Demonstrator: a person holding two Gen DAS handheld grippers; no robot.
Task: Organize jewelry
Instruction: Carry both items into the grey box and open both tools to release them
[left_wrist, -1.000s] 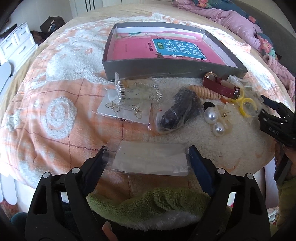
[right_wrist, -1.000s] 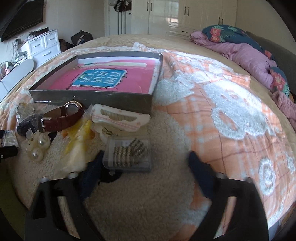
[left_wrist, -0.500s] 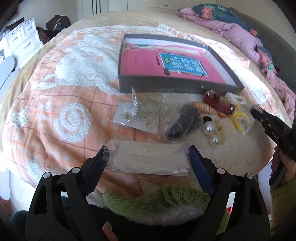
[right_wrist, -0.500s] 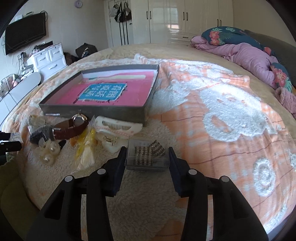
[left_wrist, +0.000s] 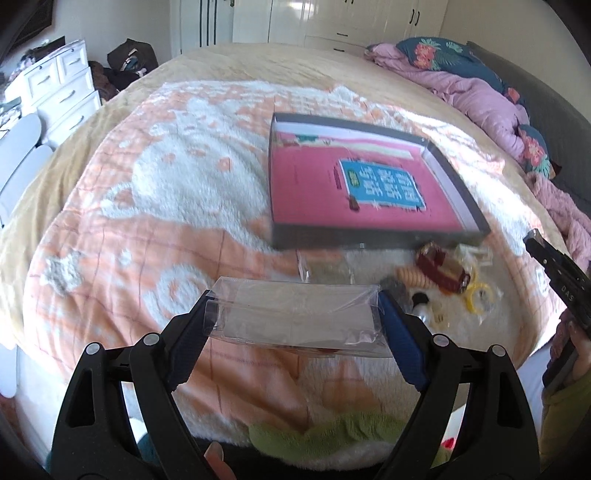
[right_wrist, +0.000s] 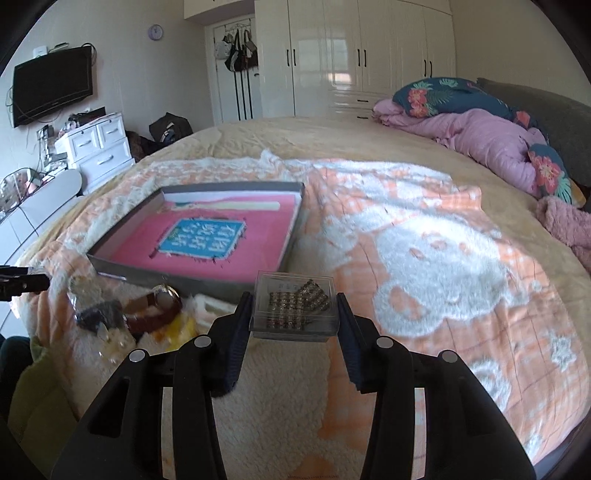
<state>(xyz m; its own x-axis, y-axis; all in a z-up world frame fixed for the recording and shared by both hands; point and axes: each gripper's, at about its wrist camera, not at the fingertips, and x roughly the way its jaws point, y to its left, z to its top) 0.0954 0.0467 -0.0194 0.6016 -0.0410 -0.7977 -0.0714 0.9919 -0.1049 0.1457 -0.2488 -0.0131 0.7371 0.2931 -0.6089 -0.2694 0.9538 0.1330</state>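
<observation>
My left gripper (left_wrist: 295, 314) is shut on a clear plastic packet (left_wrist: 295, 317), held above the blanket. My right gripper (right_wrist: 294, 312) is shut on a small clear box of sparkly jewelry (right_wrist: 294, 308), lifted off the bed. A grey tray with a pink lining (left_wrist: 369, 236) (right_wrist: 122, 266) lies on the bed beyond both. Loose jewelry lies in front of it: a brown strap watch (left_wrist: 441, 267) (right_wrist: 155, 312), a yellow ring piece (left_wrist: 480, 297), pearl pieces (right_wrist: 114, 345), a dark bag (right_wrist: 98, 319). The right gripper's tip shows in the left wrist view (left_wrist: 554, 269).
An orange and white fleece blanket (right_wrist: 424, 266) covers the bed. A pink quilt and flowered pillows (right_wrist: 480, 125) lie at the far right. White drawers (right_wrist: 99, 147) stand to the left of the bed. A green sleeve (left_wrist: 332, 432) is near the bed's front edge.
My right gripper closed on the clear jewelry box and lifted it. My left gripper rose and pulled back with the packet, so the tray and pile look farther away.
</observation>
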